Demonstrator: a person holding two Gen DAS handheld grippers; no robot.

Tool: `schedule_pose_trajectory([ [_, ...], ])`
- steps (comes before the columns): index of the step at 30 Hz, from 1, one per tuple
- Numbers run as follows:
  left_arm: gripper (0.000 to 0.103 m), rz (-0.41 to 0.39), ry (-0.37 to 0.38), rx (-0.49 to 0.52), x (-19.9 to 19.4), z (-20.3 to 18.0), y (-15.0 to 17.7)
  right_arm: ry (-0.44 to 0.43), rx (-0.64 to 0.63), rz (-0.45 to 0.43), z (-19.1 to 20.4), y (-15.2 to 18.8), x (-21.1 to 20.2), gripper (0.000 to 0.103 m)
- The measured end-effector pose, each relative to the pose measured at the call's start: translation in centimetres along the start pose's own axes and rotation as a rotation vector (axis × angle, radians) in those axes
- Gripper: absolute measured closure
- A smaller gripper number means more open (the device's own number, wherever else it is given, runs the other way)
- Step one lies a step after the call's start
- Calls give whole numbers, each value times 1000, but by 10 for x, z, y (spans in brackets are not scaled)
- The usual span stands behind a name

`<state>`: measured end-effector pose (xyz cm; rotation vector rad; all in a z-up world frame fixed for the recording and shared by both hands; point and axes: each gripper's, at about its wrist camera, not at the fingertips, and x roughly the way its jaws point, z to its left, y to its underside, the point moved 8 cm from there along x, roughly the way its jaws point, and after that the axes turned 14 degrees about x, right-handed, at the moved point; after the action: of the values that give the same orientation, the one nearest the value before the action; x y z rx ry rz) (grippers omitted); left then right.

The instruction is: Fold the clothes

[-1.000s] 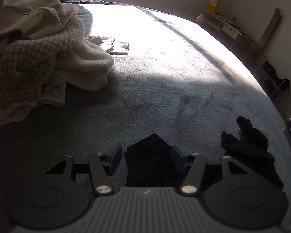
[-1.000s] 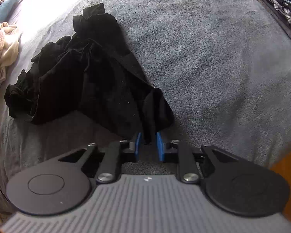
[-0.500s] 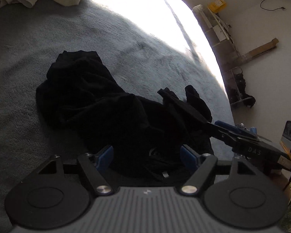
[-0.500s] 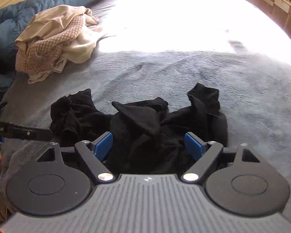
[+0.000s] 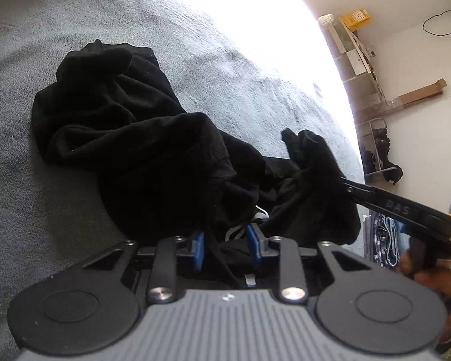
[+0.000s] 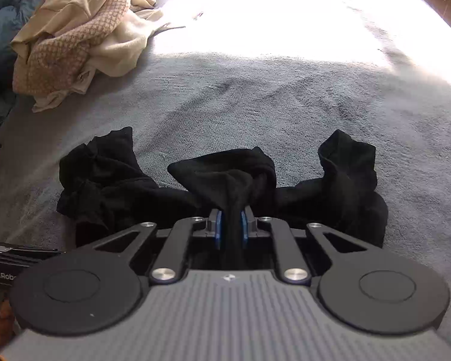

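A crumpled black garment (image 5: 129,138) lies bunched on the grey bed cover (image 5: 30,204). My left gripper (image 5: 227,245) is partly closed with black cloth and a drawstring between its blue pads, which stay apart. My right gripper (image 6: 231,224) is shut on a bunched fold of the same black garment (image 6: 225,177), whose ends spread to both sides. In the left wrist view the right gripper (image 5: 406,210) reaches in from the right with its tip buried in the cloth.
A heap of cream and beige clothes (image 6: 78,36) lies at the far left of the bed, by a blue duvet (image 6: 3,12). Strong sunlight washes out the far half of the bed. Shelves and clutter (image 5: 360,60) stand along the wall beyond the bed edge.
My right gripper has closed from wide open onto a fold of the black garment. My left gripper has narrowed around the cloth near its waist and moved closer to it.
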<state>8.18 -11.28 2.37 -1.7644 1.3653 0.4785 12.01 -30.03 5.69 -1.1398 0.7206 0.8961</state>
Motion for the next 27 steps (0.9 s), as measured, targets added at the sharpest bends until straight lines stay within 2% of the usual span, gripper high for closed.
schedule_pose_trajectory([
  [3, 100, -18, -24, 7, -9, -1, -2, 3, 90, -44, -20, 7, -39, 95],
  [7, 101, -42, -57, 15, -21, -2, -5, 13, 249, -60, -56, 29, -84, 97],
  [12, 101, -72, -97, 26, -37, -4, -9, -34, 497, 46, -85, 88, -105, 99],
  [17, 101, -140, -146, 61, -77, -2, -29, -115, 668, 168, -79, 136, -101, 99],
  [21, 101, -185, -202, 70, -112, 14, -53, -197, 676, 302, -50, 168, -94, 99],
  [25, 101, -244, -251, 61, -146, 41, -76, -257, 623, 428, -18, 190, -80, 99],
  [27, 101, -224, -242, 63, -143, 50, -76, -264, 588, 476, -7, 198, -67, 99],
])
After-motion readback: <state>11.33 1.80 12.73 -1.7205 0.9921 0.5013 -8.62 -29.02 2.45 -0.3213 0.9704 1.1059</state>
